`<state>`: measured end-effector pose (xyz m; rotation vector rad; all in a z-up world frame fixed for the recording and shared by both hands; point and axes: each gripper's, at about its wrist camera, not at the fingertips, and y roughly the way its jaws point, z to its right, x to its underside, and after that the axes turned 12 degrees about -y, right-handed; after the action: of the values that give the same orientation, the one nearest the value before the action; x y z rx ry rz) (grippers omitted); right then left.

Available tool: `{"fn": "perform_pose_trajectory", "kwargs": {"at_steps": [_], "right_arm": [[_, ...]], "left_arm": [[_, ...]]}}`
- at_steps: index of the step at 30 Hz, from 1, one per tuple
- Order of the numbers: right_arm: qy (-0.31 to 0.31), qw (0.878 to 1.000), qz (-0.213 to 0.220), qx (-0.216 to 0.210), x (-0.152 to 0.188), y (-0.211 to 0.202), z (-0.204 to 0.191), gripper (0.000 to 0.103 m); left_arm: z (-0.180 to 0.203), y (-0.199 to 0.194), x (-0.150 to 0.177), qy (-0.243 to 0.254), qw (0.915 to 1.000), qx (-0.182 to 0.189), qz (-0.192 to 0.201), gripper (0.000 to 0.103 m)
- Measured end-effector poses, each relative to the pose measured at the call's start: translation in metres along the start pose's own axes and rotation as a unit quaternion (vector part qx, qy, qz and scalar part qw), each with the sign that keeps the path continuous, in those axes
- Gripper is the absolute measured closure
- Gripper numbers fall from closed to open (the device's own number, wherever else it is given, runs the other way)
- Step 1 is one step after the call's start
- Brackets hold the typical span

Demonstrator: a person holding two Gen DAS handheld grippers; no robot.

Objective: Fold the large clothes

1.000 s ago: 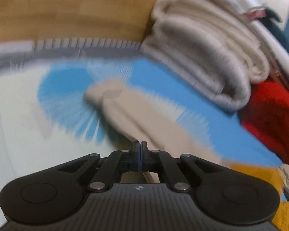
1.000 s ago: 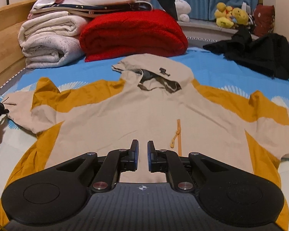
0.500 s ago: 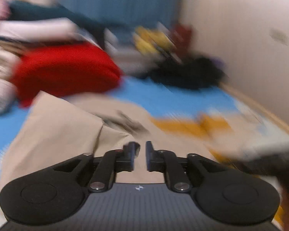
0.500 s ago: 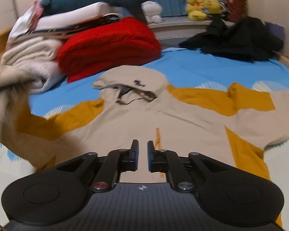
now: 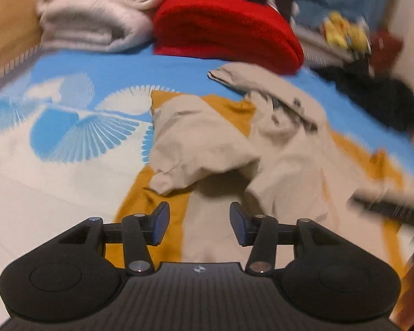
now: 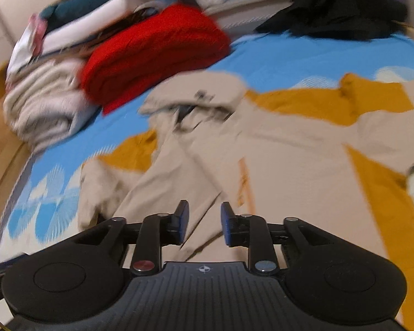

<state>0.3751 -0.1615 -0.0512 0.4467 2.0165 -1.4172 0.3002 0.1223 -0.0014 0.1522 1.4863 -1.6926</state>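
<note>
**Sleeve dropped, both tongs empty**

My left gripper (image 5: 199,222) has just been opening; its jaws stand wide with nothing between them, above the beige-and-mustard hoodie (image 5: 284,160). The folded-in sleeve (image 5: 196,140) lies just ahead of it. My right gripper (image 6: 204,220) has also just been opening, empty, over the hoodie's front (image 6: 276,165).

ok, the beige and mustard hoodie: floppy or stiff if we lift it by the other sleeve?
Likely floppy: the folded-in sleeve lies crumpled on the hoodie. Probably light, thin fabric, given its fine wrinkles. It may well drag across the bedsheet.
</note>
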Motion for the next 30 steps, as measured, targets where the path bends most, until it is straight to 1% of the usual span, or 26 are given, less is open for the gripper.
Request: {"fn": "perform_pose_trajectory", "kwargs": {"at_steps": [1, 2, 3, 4, 5, 6, 7, 9, 11, 13, 14, 15, 16, 17, 18, 19, 20, 21, 22, 24, 26, 28, 30], "right_arm": [[-0.014, 1.000, -0.002, -0.008, 0.003, 0.006, -0.009, 0.063], [-0.031, 0.999, -0.005, -0.015, 0.005, 0.012, -0.020, 0.061], [-0.050, 0.999, -0.008, -0.020, 0.009, 0.018, -0.032, 0.056], [-0.073, 0.997, -0.011, -0.022, 0.013, 0.025, -0.043, 0.052], [-0.103, 0.994, -0.012, -0.016, 0.017, 0.032, -0.057, 0.050], [-0.135, 0.991, -0.009, -0.005, 0.020, 0.038, -0.071, 0.045], [-0.174, 0.985, -0.005, 0.007, 0.026, 0.046, -0.086, 0.040], [-0.239, 0.971, 0.002, 0.028, 0.036, 0.059, -0.110, 0.033], [-0.304, 0.950, 0.007, 0.069, 0.050, 0.076, -0.129, 0.033], [-0.353, 0.930, 0.001, 0.106, 0.062, 0.096, -0.144, 0.033], [-0.368, 0.921, -0.003, 0.124, 0.066, 0.104, -0.149, 0.034], [-0.378, 0.915, -0.008, 0.140, 0.069, 0.111, -0.153, 0.038], [-0.383, 0.910, -0.012, 0.157, 0.070, 0.117, -0.156, 0.045], [-0.385, 0.907, -0.011, 0.170, 0.070, 0.119, -0.158, 0.050], [-0.385, 0.905, -0.010, 0.181, 0.069, 0.120, -0.158, 0.059], [-0.382, 0.905, -0.010, 0.189, 0.065, 0.120, -0.158, 0.071], [-0.375, 0.908, -0.007, 0.189, 0.060, 0.116, -0.156, 0.077], [-0.362, 0.913, -0.001, 0.187, 0.054, 0.110, -0.153, 0.084], [-0.350, 0.919, 0.011, 0.184, 0.046, 0.100, -0.149, 0.087], [-0.320, 0.931, 0.047, 0.171, 0.028, 0.073, -0.137, 0.097], [-0.268, 0.948, 0.093, 0.148, 0.003, 0.042, -0.116, 0.098], [-0.215, 0.957, 0.136, 0.140, -0.020, 0.016, -0.088, 0.099], [-0.157, 0.963, 0.163, 0.147, -0.042, -0.003, -0.050, 0.100]], "left_arm": [[-0.002, 0.001, -0.004, -0.005, 1.0000, -0.008, -0.001, 0.050], [0.000, 0.003, -0.009, -0.002, 0.9998, -0.021, 0.004, 0.050], [0.002, 0.003, -0.013, 0.003, 0.9996, -0.025, 0.009, 0.049], [0.006, 0.004, -0.017, 0.005, 0.9996, -0.026, 0.011, 0.044], [0.007, 0.005, -0.022, 0.005, 0.9996, -0.024, 0.010, 0.043], [0.007, 0.003, -0.027, 0.001, 0.9997, -0.021, 0.012, 0.042], [0.006, 0.000, -0.032, -0.005, 0.9997, -0.017, 0.015, 0.042], [0.009, -0.001, -0.037, -0.008, 0.9997, -0.009, 0.022, 0.042], [0.012, -0.005, -0.042, 0.001, 0.9995, 0.000, 0.030, 0.042], [0.010, -0.008, -0.046, -0.001, 0.9993, -0.004, 0.036, 0.042], [0.009, -0.006, -0.048, -0.004, 0.9994, -0.006, 0.035, 0.042], [0.007, -0.005, -0.050, -0.007, 0.9995, -0.007, 0.031, 0.042], [0.006, -0.003, -0.052, -0.010, 0.9995, -0.007, 0.028, 0.042], [0.004, -0.005, -0.054, -0.013, 0.9996, -0.003, 0.026, 0.042], [0.003, -0.007, -0.056, -0.014, 0.9995, 0.002, 0.028, 0.042], [0.002, -0.011, -0.058, -0.012, 0.9994, 0.006, 0.033, 0.042], [0.001, -0.014, -0.060, -0.011, 0.9992, 0.008, 0.037, 0.042], [0.001, -0.017, -0.061, -0.010, 0.9990, 0.010, 0.042, 0.042], [0.000, -0.020, -0.062, -0.008, 0.9988, 0.012, 0.046, 0.042], [-0.002, -0.020, -0.063, -0.005, 0.9989, 0.011, 0.046, 0.042], [-0.003, -0.018, -0.062, -0.004, 0.9991, 0.008, 0.041, 0.042], [-0.005, -0.017, -0.061, -0.004, 0.9992, 0.008, 0.038, 0.042], [-0.006, -0.017, -0.061, -0.001, 0.9992, 0.010, 0.038, 0.042]]}}
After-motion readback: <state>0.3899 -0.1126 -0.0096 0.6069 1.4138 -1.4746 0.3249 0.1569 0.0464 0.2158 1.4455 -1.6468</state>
